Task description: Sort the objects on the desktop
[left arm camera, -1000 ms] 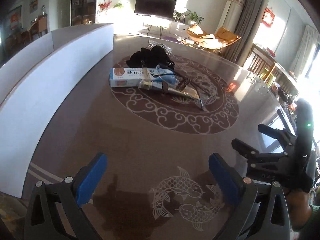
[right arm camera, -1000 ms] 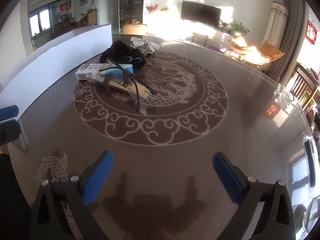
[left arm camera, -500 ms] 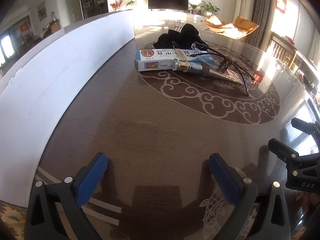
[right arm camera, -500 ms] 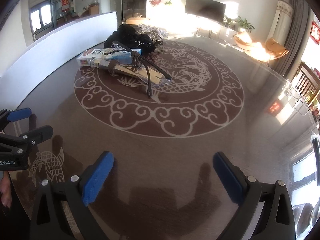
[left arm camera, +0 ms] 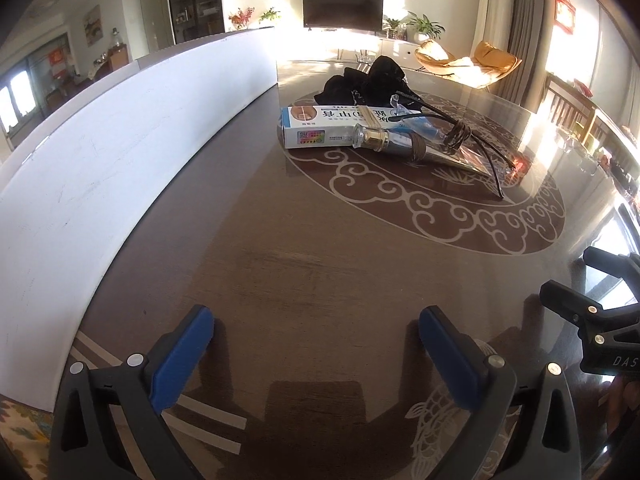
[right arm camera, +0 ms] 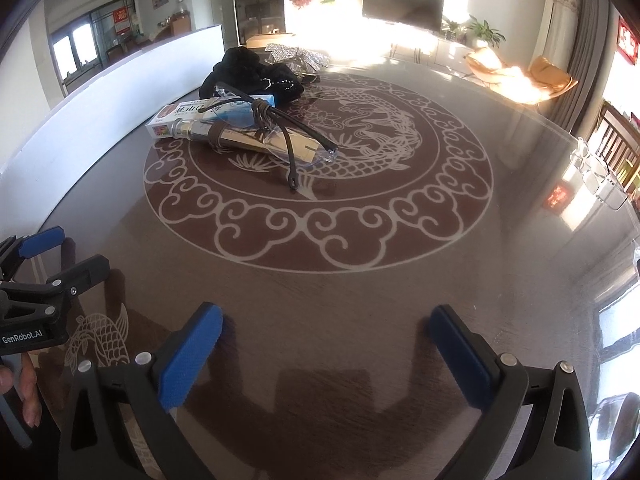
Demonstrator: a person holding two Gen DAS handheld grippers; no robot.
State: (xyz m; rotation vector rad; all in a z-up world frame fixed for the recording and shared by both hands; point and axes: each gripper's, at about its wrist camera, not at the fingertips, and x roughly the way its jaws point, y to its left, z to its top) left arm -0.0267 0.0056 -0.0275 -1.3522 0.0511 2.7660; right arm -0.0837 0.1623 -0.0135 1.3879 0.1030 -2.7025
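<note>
Both grippers hovering over bench [right arm camera: 360,280], jaws spread, empty.
Box [left arm camera: 320,128] lying flat, long axis crosswise; bottle [left arm camera: 400,142] leaning against it, cap pointing left.

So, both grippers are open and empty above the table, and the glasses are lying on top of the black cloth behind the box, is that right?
Not quite. The left gripper and the right gripper are indeed open and empty, but the glasses rest across the box and the bottle, not on the black cloth, which lies behind them. The right wrist view shows this best.
</note>
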